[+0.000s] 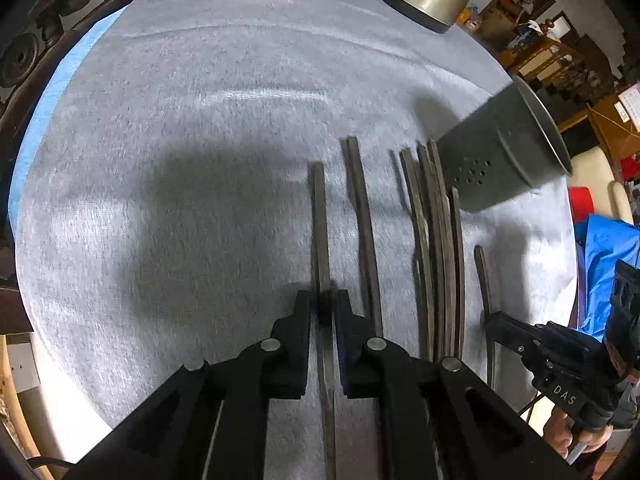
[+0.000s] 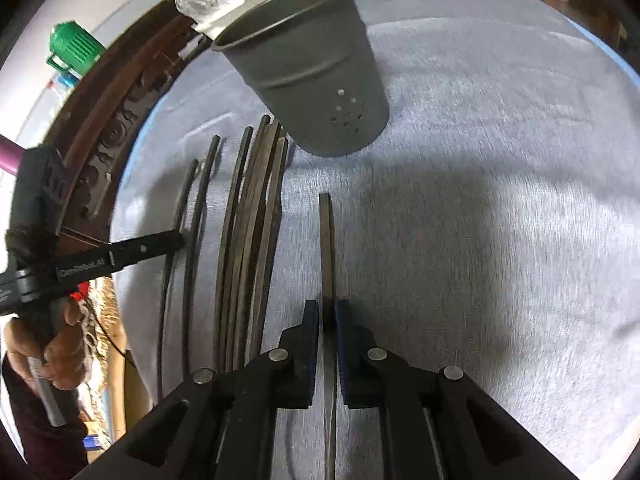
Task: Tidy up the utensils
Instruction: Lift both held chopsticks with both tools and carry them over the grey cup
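While holder (image 2: pixel 308 76) awaits, left gripper (image 1: pixel 323 304) and right gripper (image 2: pixel 327 312) each clamp one chopstick (image 1: pixel 320 216), presumably pairing.

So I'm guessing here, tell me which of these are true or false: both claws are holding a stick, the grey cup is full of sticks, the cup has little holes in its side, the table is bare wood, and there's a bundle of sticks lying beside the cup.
1. Both claws hold a stick. True: the left gripper is closed on one chopstick, the right gripper on another chopstick.
2. The grey cup is full of sticks. False: none show above its rim.
3. The cup has small holes in its side. True.
4. The table is bare wood. False: a grey cloth covers it.
5. A bundle of chopsticks lies on the cloth beside the cup. True.
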